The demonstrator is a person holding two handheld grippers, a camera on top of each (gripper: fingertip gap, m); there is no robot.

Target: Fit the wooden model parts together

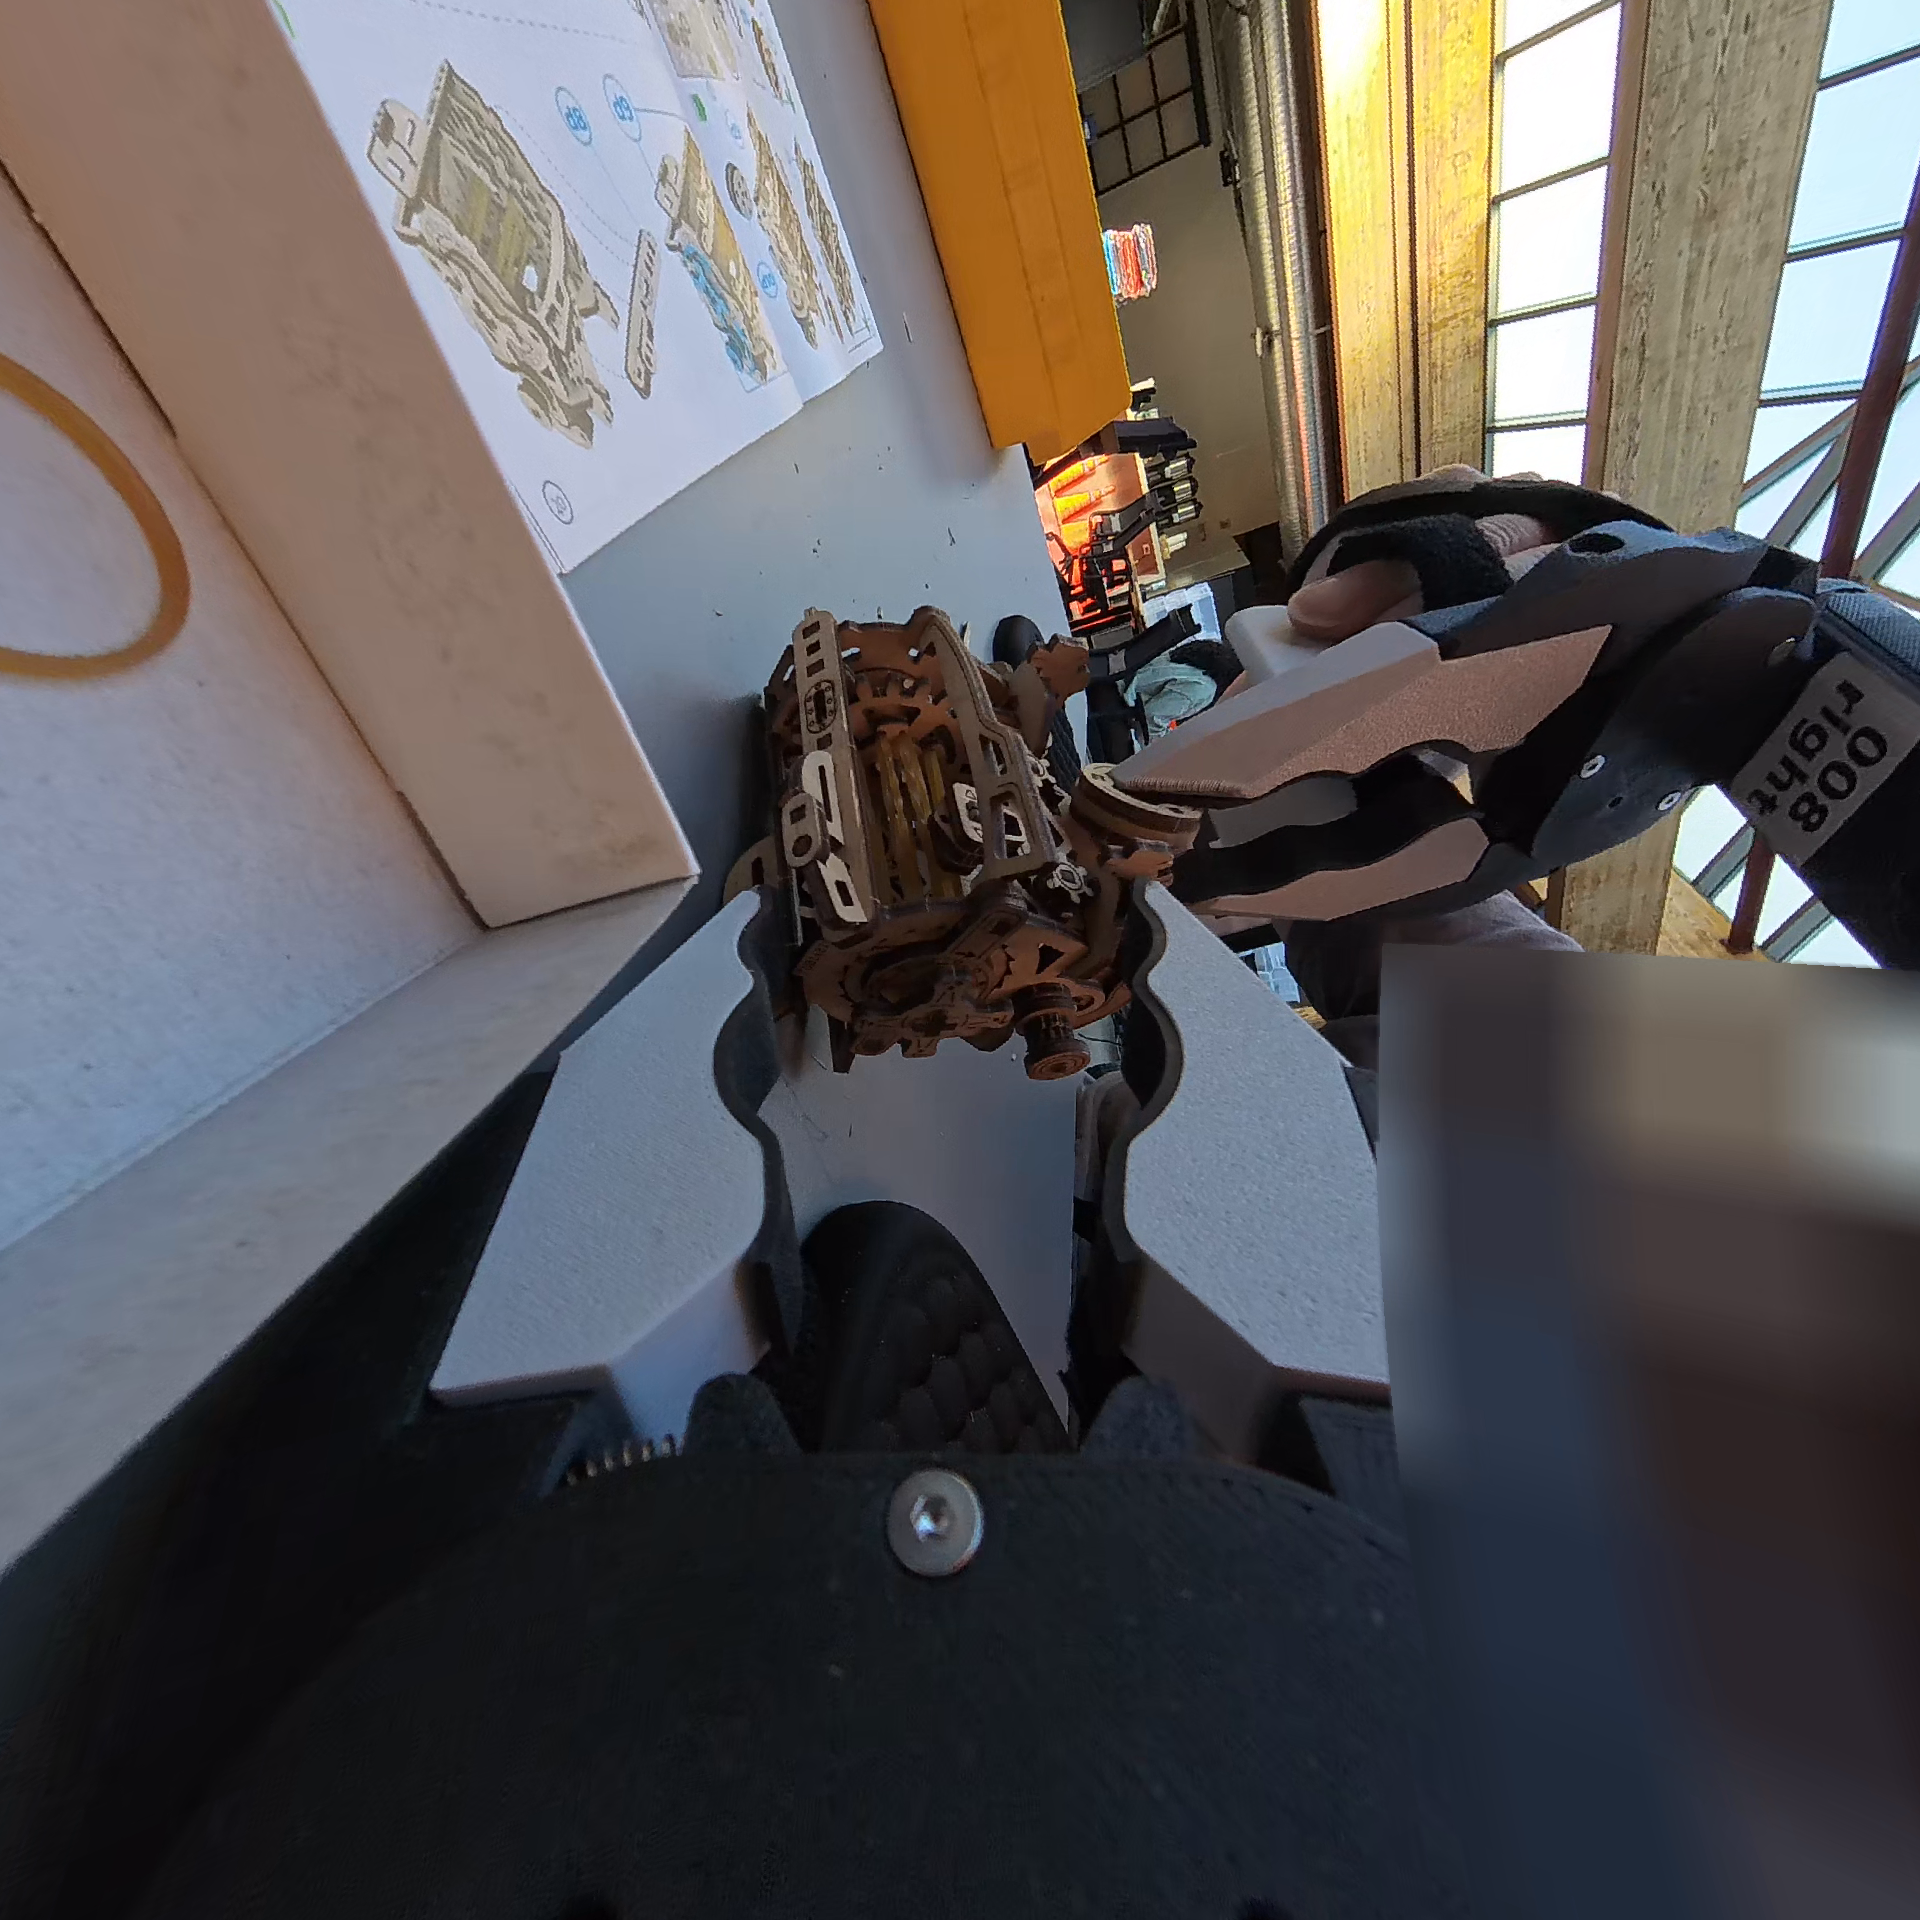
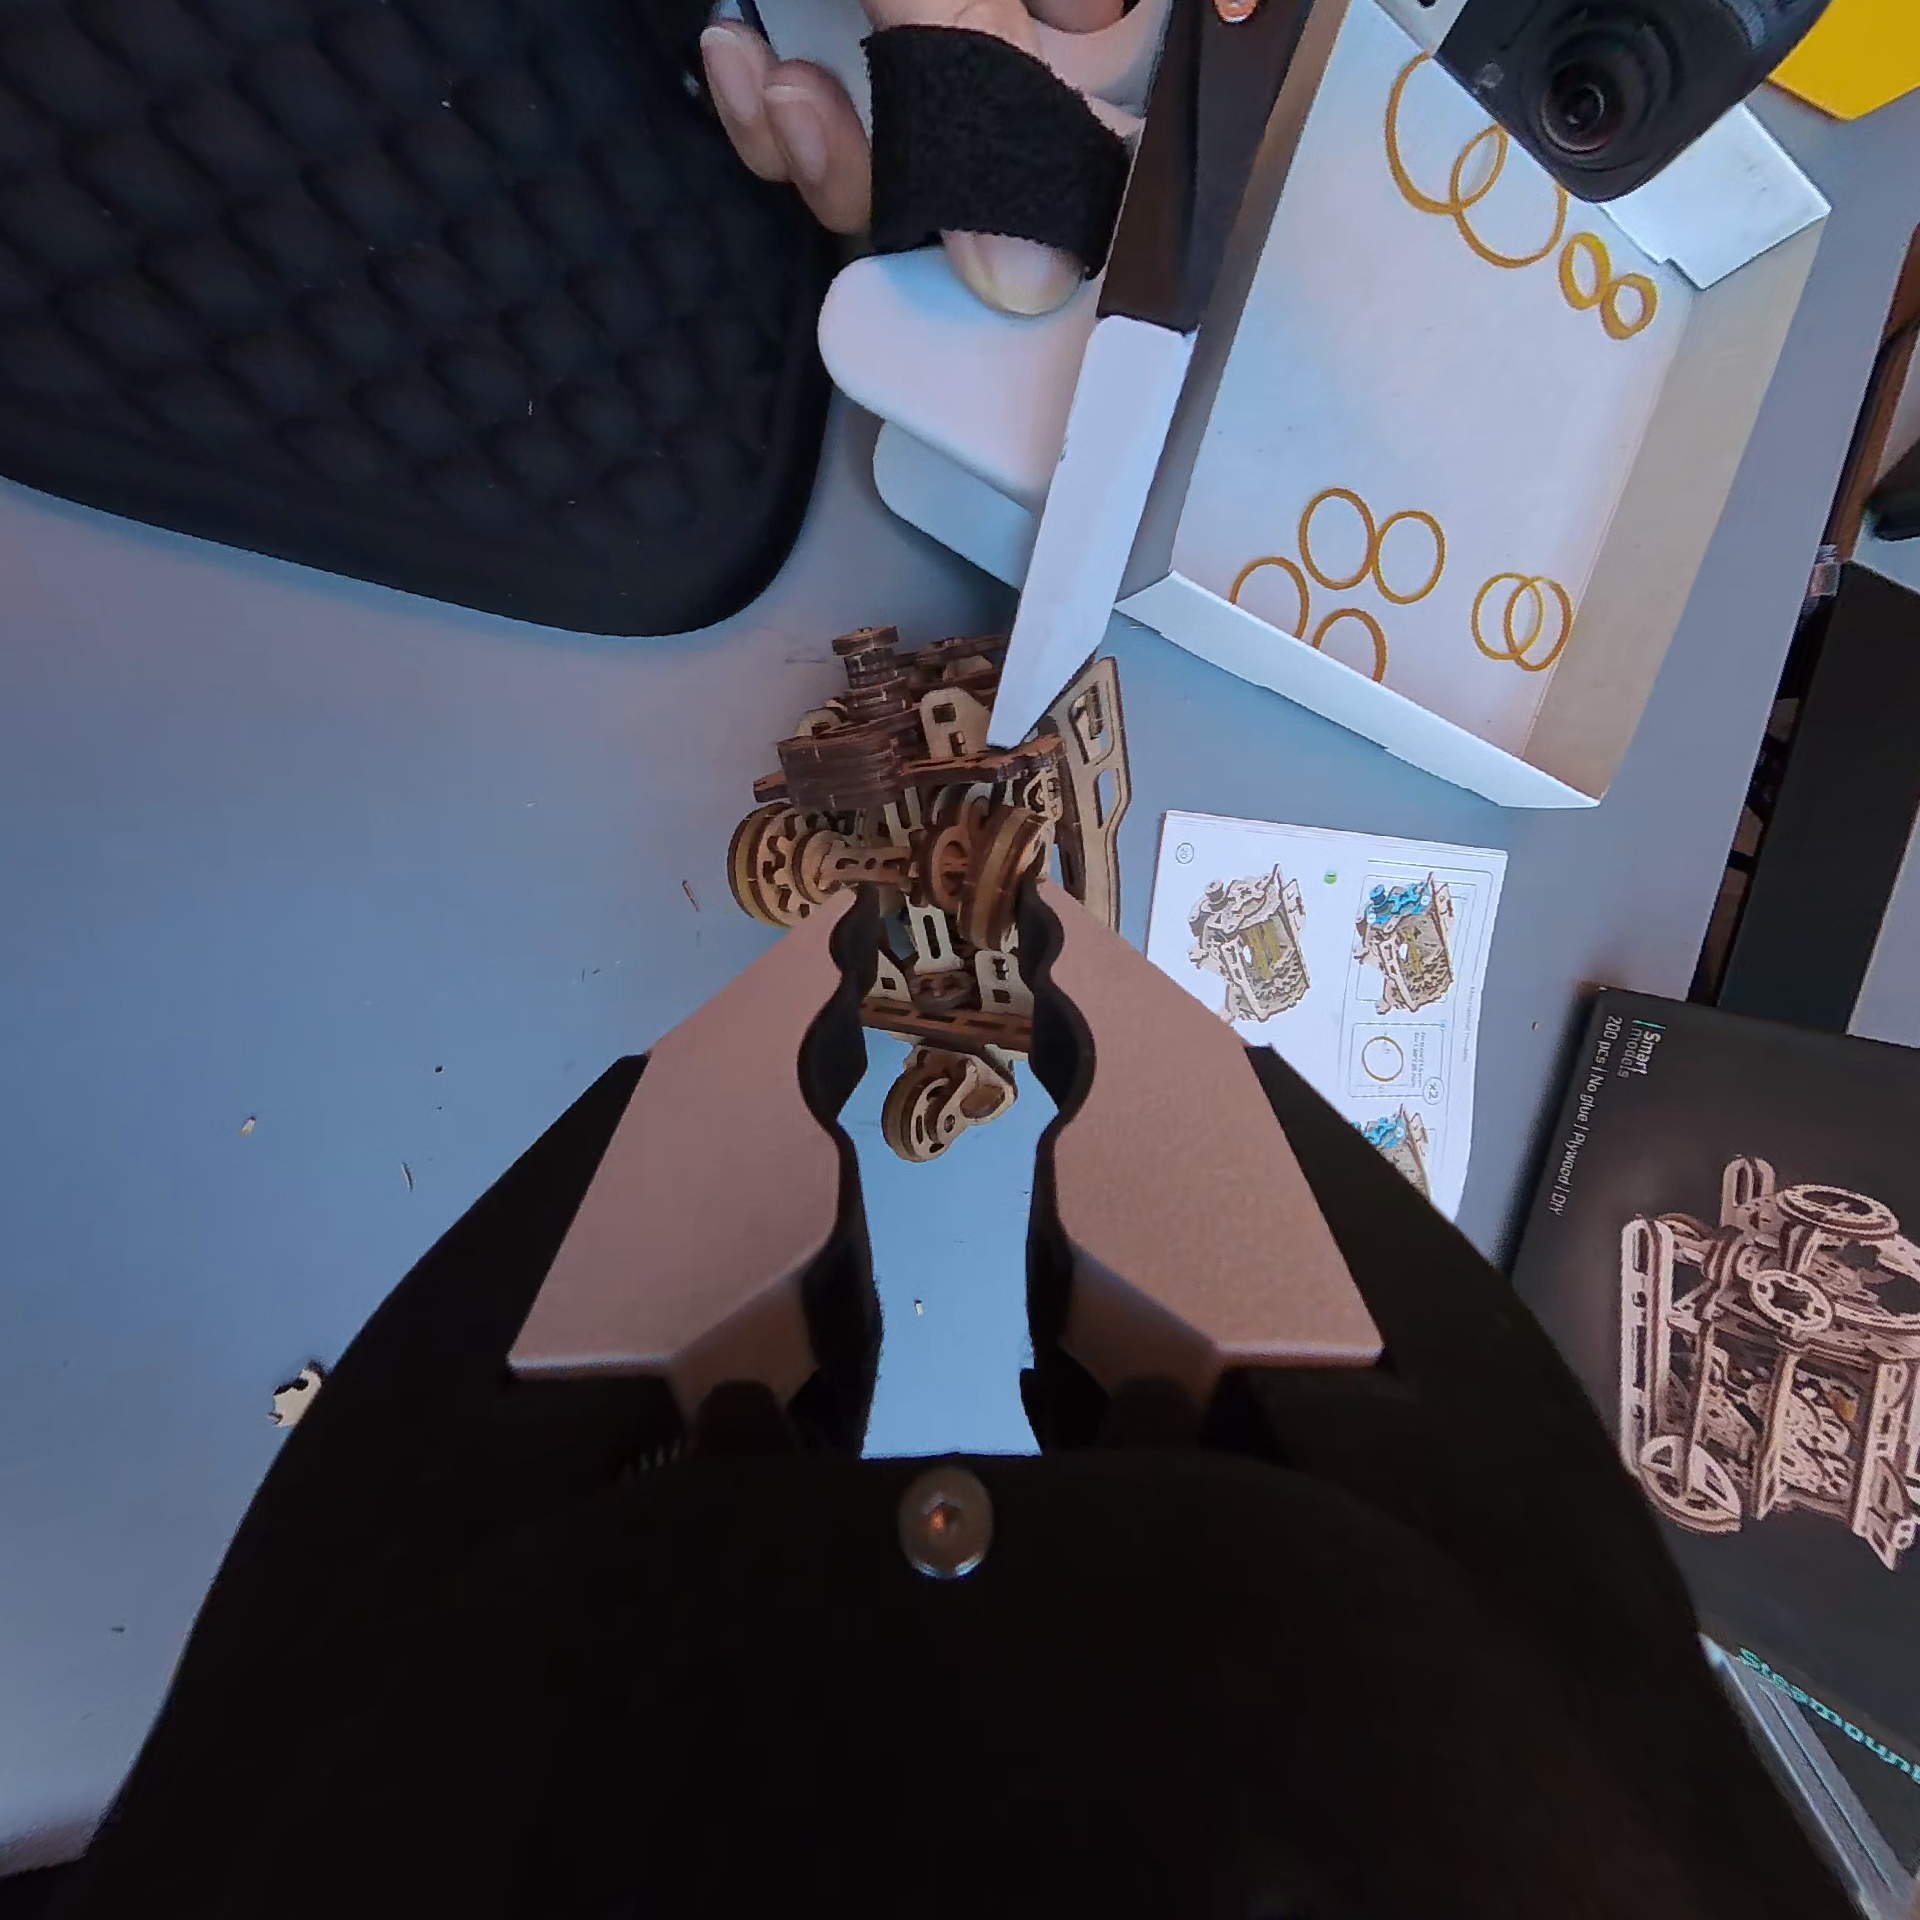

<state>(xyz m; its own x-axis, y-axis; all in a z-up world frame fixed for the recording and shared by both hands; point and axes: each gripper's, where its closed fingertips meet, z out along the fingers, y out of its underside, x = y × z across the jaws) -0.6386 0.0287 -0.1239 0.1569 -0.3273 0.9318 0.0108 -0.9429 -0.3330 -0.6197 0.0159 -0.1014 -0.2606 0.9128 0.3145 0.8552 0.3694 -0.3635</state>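
Note:
The wooden model (image 1: pixel 914 831), a brown gear-filled frame, sits between the white fingers of my left gripper (image 1: pixel 951 914), which is shut on its sides just above the grey table (image 2: pixel 312 935). In the right wrist view the model (image 2: pixel 914 831) is right at the tips of my right gripper (image 2: pixel 940 904). Its brown fingers are closed on a small wooden wheel (image 2: pixel 997 862) on the model's side. The left wrist view shows the right gripper (image 1: pixel 1153 831) coming in from the right, pinching that wheel (image 1: pixel 1132 810). One white finger (image 2: pixel 1081 520) of the left gripper touches the model's top.
A white tray (image 2: pixel 1351 707) holding several yellow rubber bands lies behind the model. An instruction sheet (image 2: pixel 1320 935) lies to its right, and a black box (image 2: pixel 1714 1299) beyond that. A black padded mat (image 2: pixel 364 312) covers the far left. About 4 cm separates my left fingertips from my right.

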